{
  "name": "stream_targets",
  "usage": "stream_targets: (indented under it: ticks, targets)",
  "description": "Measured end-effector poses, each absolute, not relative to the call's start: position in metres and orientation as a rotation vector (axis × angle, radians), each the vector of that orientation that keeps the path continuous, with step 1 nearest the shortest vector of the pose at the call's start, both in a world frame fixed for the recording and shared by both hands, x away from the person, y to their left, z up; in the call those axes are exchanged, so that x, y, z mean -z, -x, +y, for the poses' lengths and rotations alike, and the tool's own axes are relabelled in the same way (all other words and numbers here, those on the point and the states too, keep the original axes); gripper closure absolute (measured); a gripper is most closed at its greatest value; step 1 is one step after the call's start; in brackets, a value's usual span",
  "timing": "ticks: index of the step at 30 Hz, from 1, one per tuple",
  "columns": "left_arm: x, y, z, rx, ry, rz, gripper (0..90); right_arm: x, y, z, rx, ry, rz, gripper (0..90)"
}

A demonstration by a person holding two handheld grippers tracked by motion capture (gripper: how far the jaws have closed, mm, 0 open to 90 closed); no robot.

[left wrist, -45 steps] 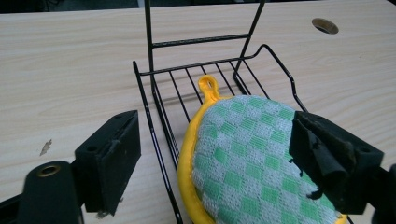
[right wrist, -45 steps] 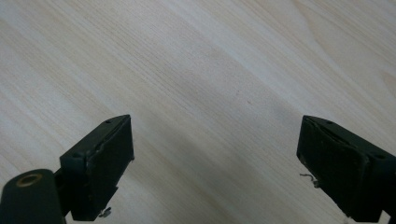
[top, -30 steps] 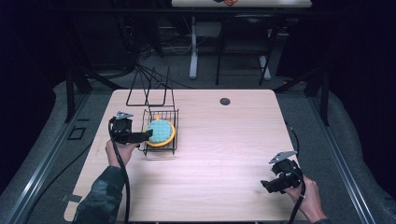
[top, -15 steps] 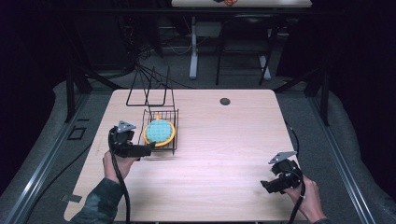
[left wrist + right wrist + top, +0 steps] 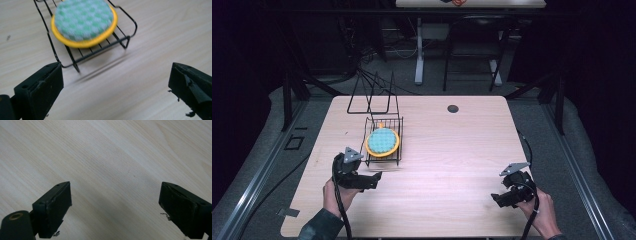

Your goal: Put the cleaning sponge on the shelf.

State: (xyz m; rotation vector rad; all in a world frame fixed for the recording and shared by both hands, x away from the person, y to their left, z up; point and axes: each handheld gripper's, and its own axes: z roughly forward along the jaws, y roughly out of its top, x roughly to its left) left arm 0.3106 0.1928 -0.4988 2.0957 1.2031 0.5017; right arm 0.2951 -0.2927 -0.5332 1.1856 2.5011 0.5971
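Note:
A round plate with a yellow rim and a green-checked face lies flat in a black wire rack on the left half of the wooden table. In the left gripper view the plate rests on the rack just beyond my jaws. My left gripper is open, empty, and sits in front of the rack's near edge. My left gripper has bare table between its jaws. My right gripper rests open near the table's front right; the right gripper holds nothing.
The rack's tall wire end rises at the back left of the table. A small dark round spot lies near the far edge. Table legs and cables stand on the floor beyond.
My left gripper has drawn back from beside the rack toward the front of the table, away from the plate. The right gripper has stayed where it was.

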Motion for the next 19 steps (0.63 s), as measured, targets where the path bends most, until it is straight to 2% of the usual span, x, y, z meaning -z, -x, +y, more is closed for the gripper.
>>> stream_targets:
  ticks: [7, 19]
  targets:
    - [0.519, -0.298, 0.193, -0.47, -2.152, 1.201, 0.0, 0.535, -0.297, -0.291, -0.588, -1.169, 2.51, 10.7]
    - [0.532, -0.309, 0.192, -0.439, -2.167, 1.193, 0.0, 0.537, -0.296, -0.29, -0.578, -1.163, 2.528, 10.8]
